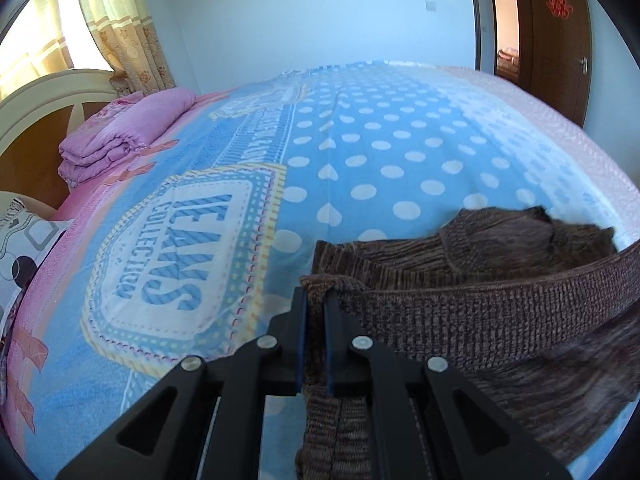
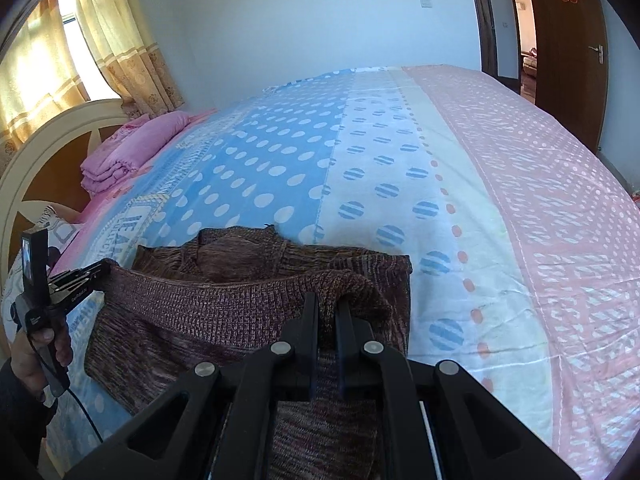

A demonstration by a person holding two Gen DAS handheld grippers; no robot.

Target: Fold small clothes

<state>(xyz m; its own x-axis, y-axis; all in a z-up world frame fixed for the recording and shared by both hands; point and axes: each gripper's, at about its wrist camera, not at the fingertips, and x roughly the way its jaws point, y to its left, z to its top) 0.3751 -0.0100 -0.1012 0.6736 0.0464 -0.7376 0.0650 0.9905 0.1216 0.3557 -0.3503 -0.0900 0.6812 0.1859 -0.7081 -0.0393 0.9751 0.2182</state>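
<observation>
A small brown knitted sweater [image 1: 480, 312] lies on the bed, its ribbed hem lifted and stretched between both grippers. My left gripper [image 1: 315, 300] is shut on the hem's left corner. My right gripper [image 2: 327, 304] is shut on the hem's right corner; the sweater [image 2: 224, 312] spreads to its left. The neck end of the sweater rests flat on the bedspread farther away. The left gripper [image 2: 102, 270] also shows in the right wrist view, held by a hand at the far left.
The bed is covered by a blue polka-dot bedspread [image 1: 380, 152] with a pink border [image 2: 560, 220]. A folded pink blanket [image 1: 120, 136] lies by the headboard [image 1: 36, 120]. A patterned pillow [image 1: 24, 248] is at the left. An open door [image 2: 568, 40] stands at the back right.
</observation>
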